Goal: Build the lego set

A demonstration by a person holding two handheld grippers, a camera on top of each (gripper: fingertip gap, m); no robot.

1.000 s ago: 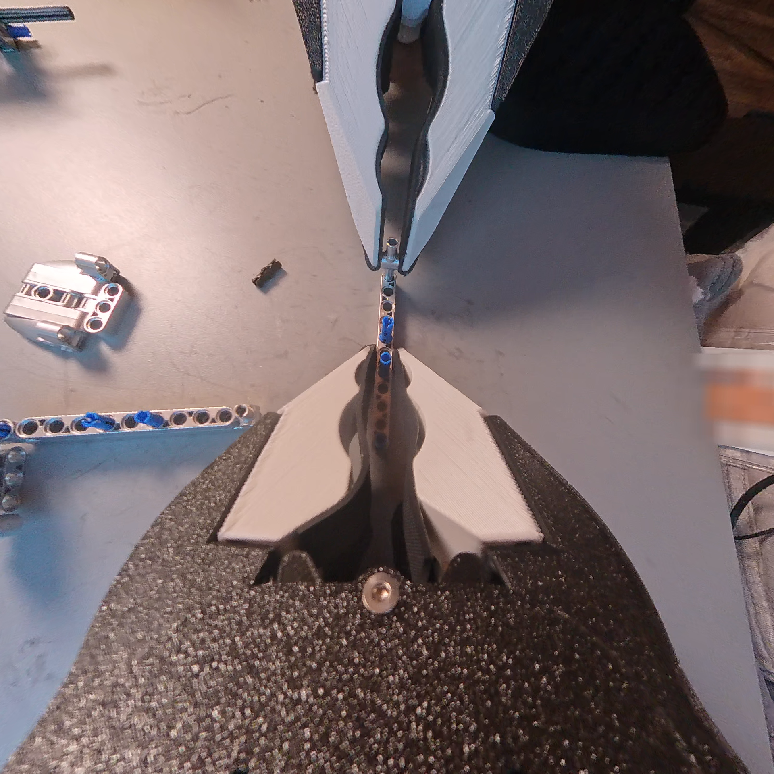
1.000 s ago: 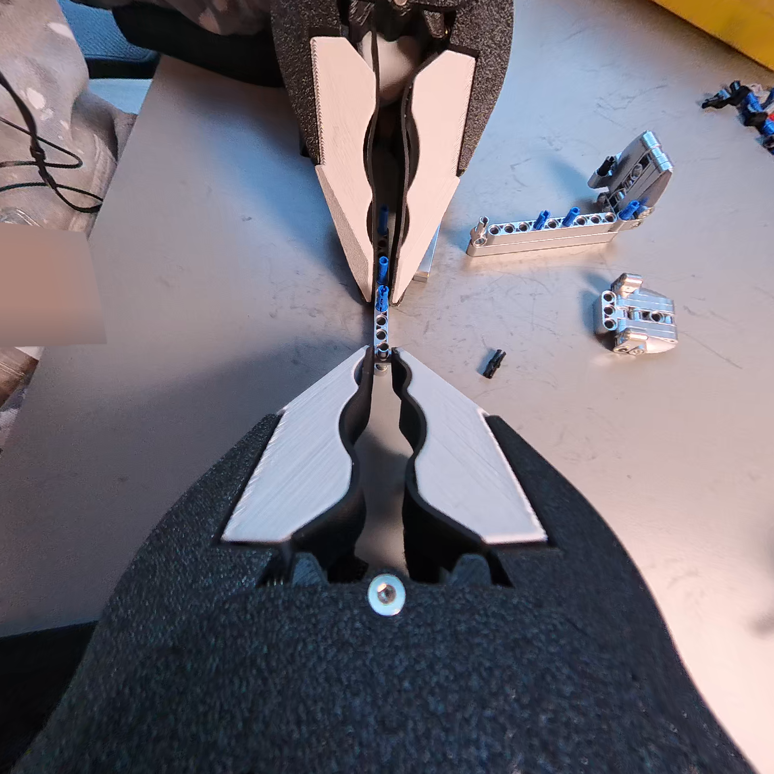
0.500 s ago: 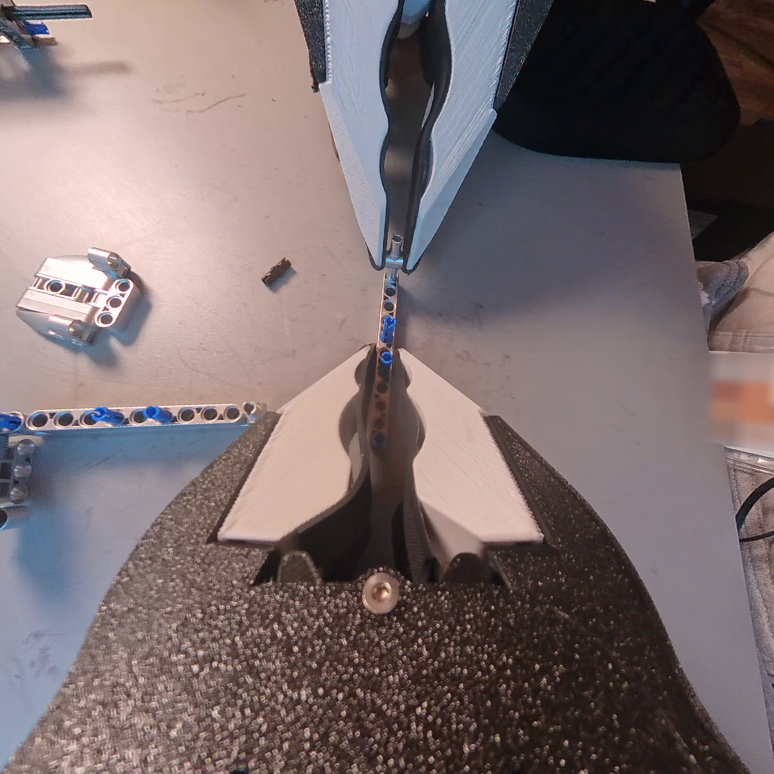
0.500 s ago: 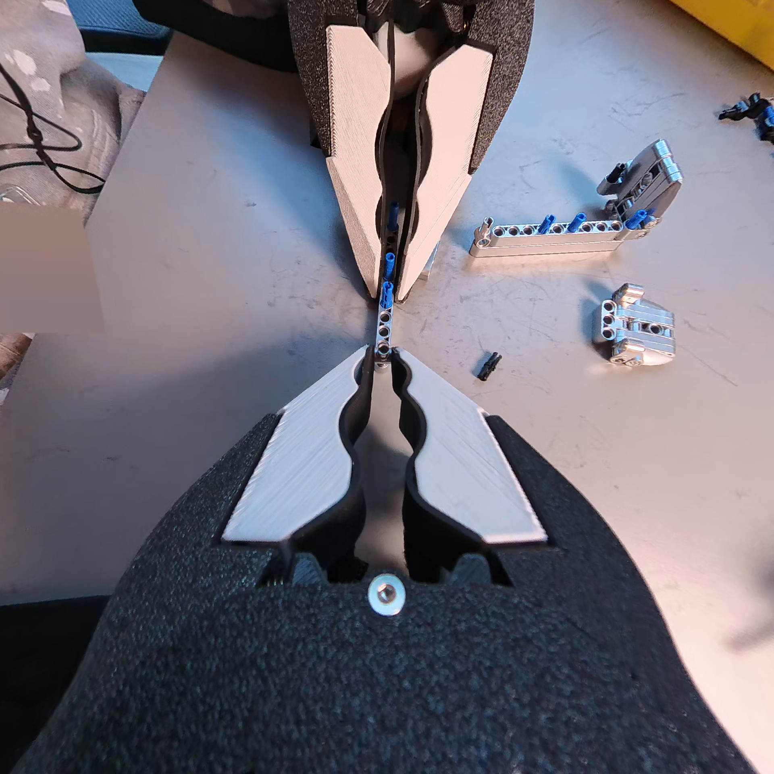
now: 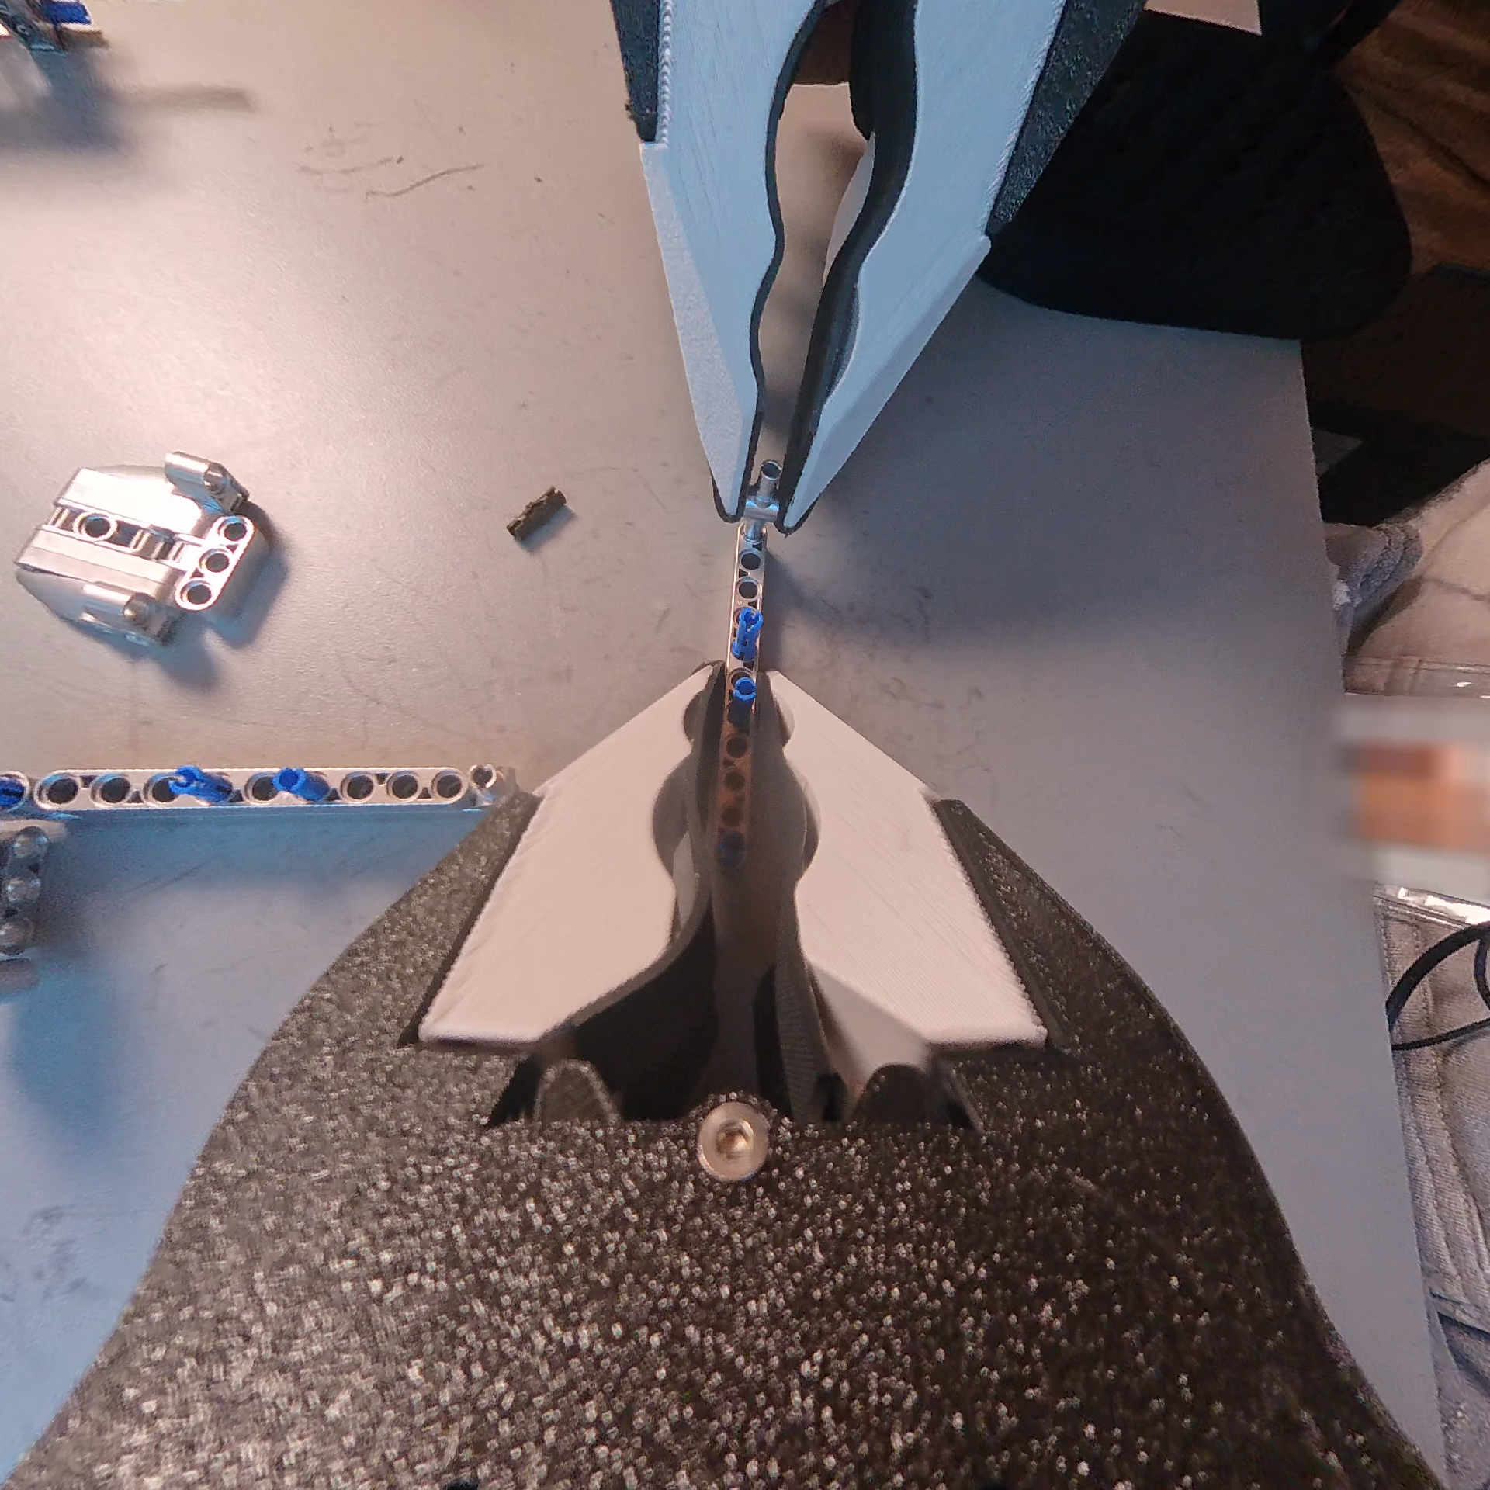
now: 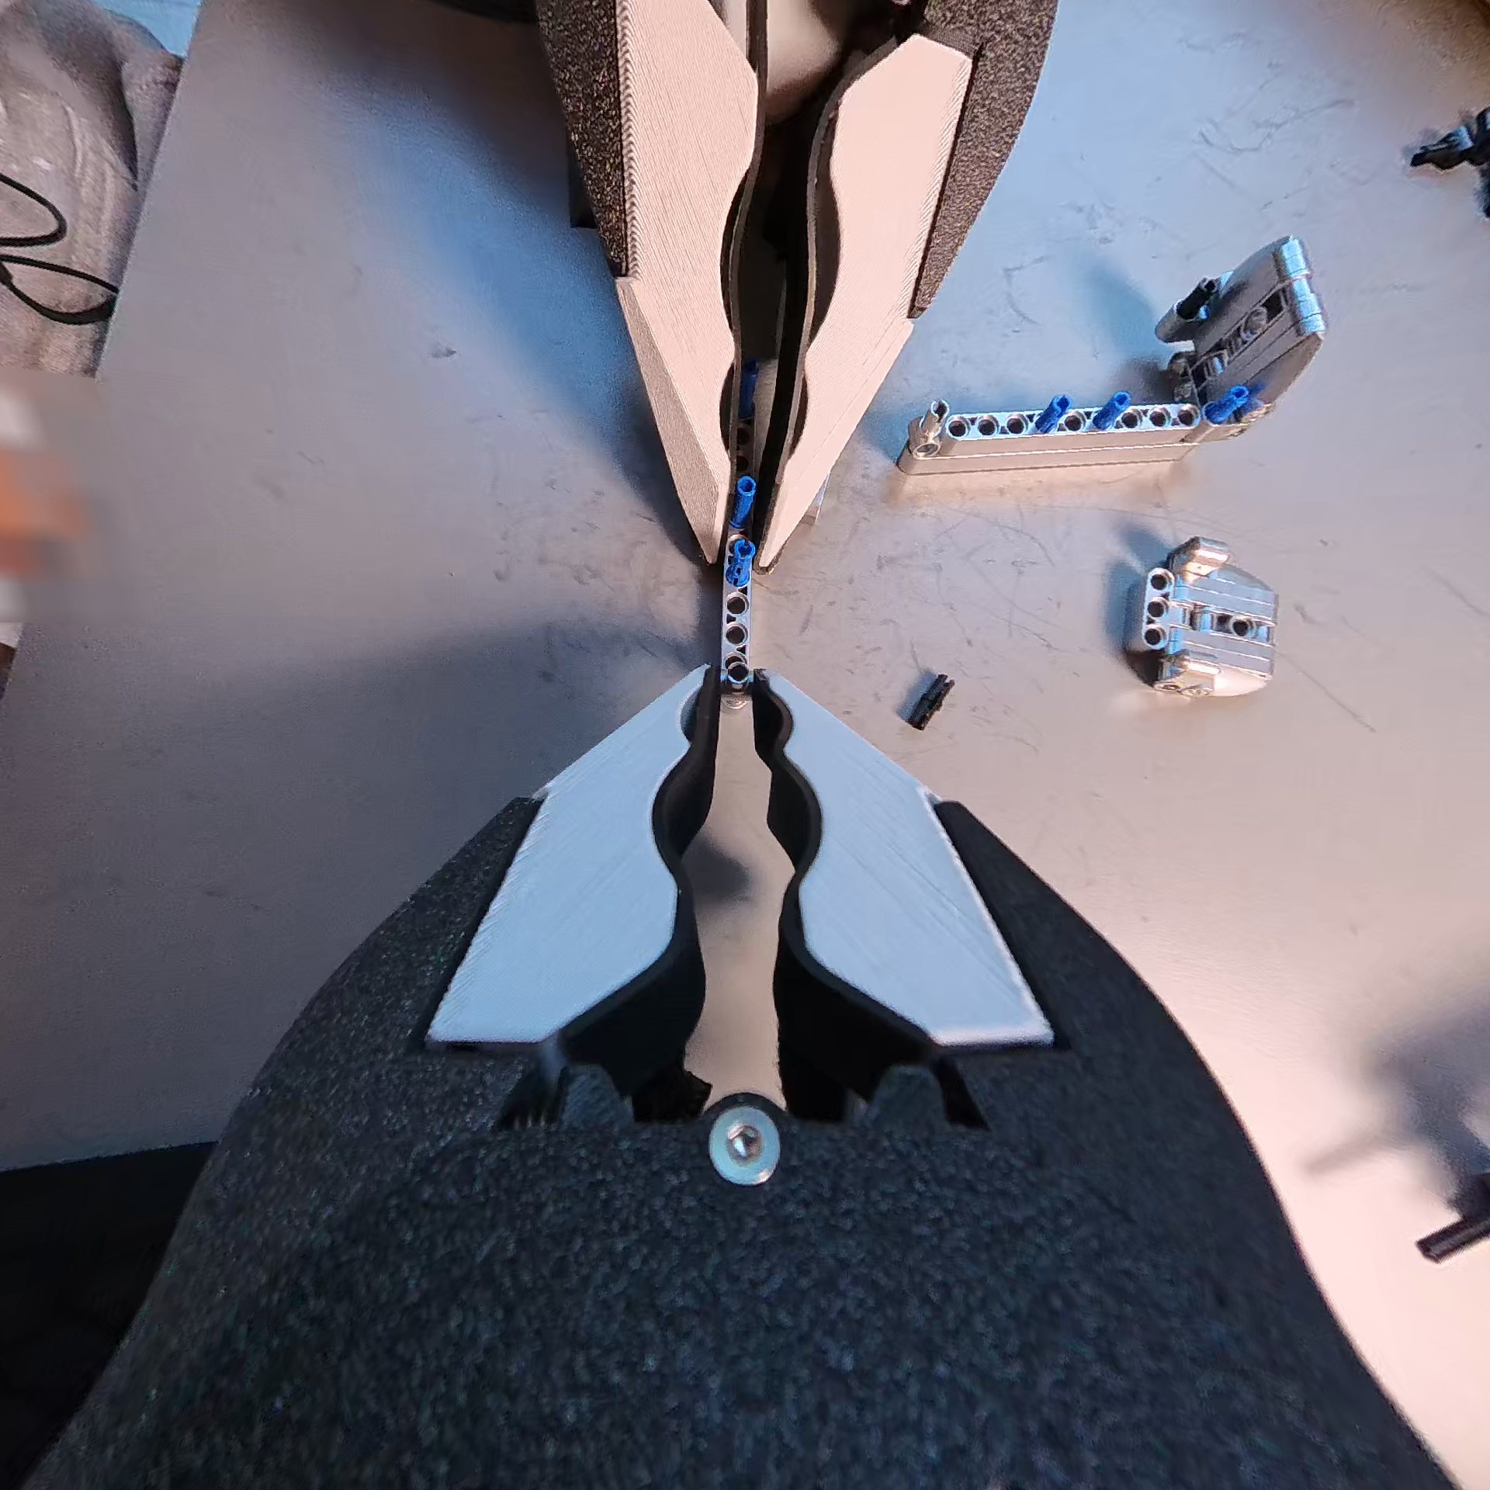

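Note:
A thin grey perforated beam (image 5: 748, 593) with blue pins is held in the air between my two grippers, which face each other. My left gripper (image 5: 742, 671) is shut on the beam, most of which lies between its fingers. My right gripper (image 5: 763, 516) comes from the far side and is shut on the small grey connector (image 5: 764, 501) at the beam's far end. In the right wrist view, the right gripper (image 6: 735, 679) pinches the beam (image 6: 737, 621) end and the left gripper (image 6: 738, 556) holds it from the opposite side.
On the grey table (image 5: 403, 322) lie a second grey beam with blue pins (image 5: 258, 786) (image 6: 1064, 427), a grey panel piece (image 5: 137, 548) (image 6: 1201, 621), and a small black pin (image 5: 536, 512) (image 6: 927, 700). Another panel (image 6: 1250, 322) sits at that beam's end. The table edge (image 5: 1310, 451) is close on the right. There is about 4 cm between the tips of the two grippers.
Both grippers stay shut on the same beam. The pair has shifted only slightly over the table, and the left gripper looms a little larger in the right wrist view.

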